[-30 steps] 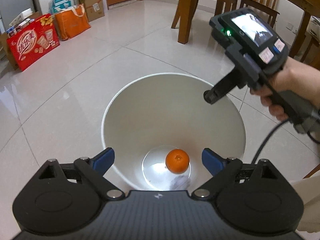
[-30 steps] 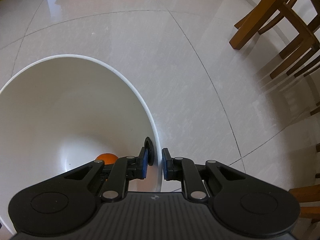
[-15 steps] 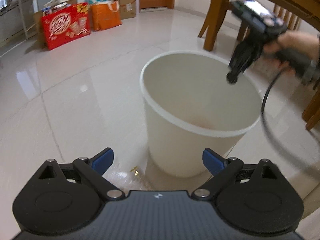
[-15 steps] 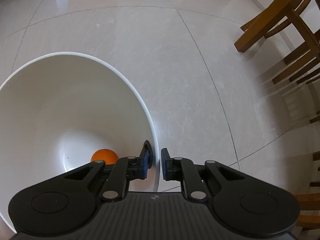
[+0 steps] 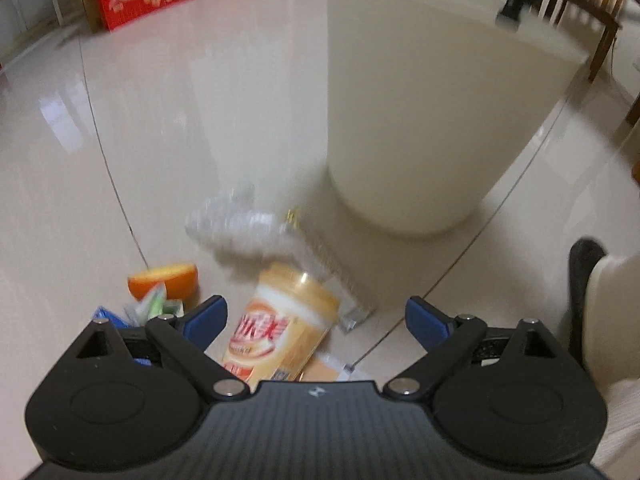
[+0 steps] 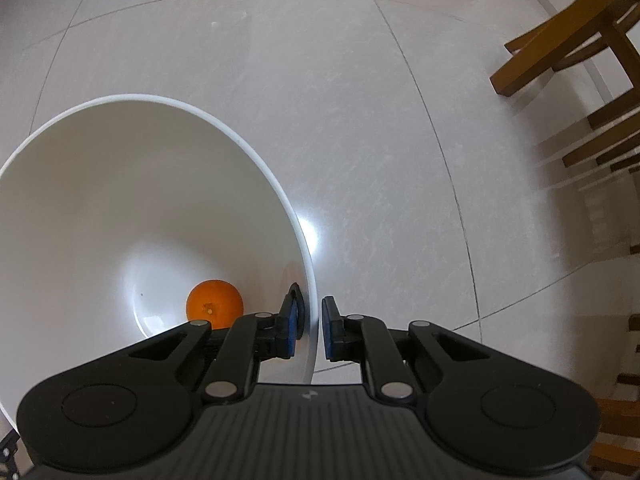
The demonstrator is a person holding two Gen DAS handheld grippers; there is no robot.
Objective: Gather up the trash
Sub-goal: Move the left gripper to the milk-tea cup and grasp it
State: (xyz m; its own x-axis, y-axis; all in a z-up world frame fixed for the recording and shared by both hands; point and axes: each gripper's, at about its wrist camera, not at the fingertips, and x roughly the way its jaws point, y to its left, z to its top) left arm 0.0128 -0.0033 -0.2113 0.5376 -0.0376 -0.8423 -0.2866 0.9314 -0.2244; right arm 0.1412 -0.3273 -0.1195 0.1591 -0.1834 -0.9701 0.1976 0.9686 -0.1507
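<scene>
My left gripper (image 5: 316, 316) hangs low over the floor (image 5: 160, 128), fingers wide and holding nothing, above a tipped drink cup (image 5: 280, 320) beside the white bin (image 5: 420, 120). My right gripper (image 6: 310, 328) pinches the bin's rim; one orange (image 6: 214, 304) lies inside.

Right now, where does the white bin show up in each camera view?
Left wrist: bin upper right, seen from outside, standing on the floor.
Right wrist: bin lower left, seen from above, the right gripper clamped on its rim.
Shared landmark: wooden chair.
</scene>
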